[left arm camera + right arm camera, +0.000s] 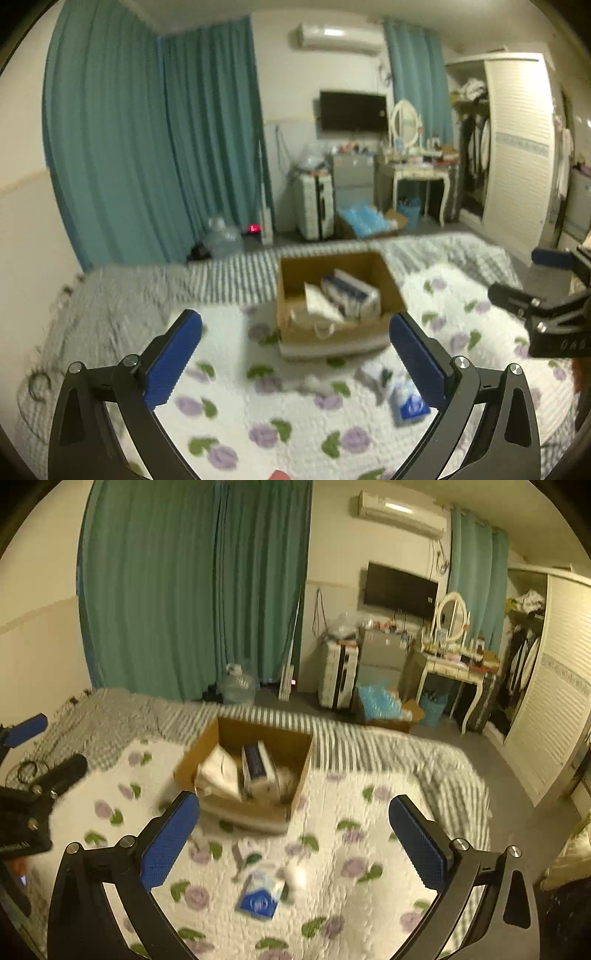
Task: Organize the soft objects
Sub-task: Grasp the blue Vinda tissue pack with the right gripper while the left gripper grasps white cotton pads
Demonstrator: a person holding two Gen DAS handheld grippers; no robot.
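Note:
An open cardboard box (pixel 291 273) (pixel 207 746) stands on the flowered quilt and holds white and dark-blue soft packs (pixel 351 295) (pixel 258 768). A blue-and-white tissue pack (pixel 408 400) (pixel 260 895) lies on the quilt in front of the box, with a small white item (pixel 295 877) beside it. My left gripper (pixel 295 332) hovers above the quilt short of the box, its blue pads wide apart and nothing between them. My right gripper (pixel 293 816) is likewise open and empty above the tissue pack. Each gripper shows at the edge of the other's view.
The bed's flowered quilt (pixel 295 424) (pixel 369 904) lies over a grey striped blanket (pixel 229 273) (pixel 351 738). Beyond the bed are teal curtains (pixel 147 140), a suitcase (pixel 316 203), a dressing table (pixel 421 173) and a wardrobe (pixel 517 147). A dark cord coil (pixel 31 766) lies at the bed's left edge.

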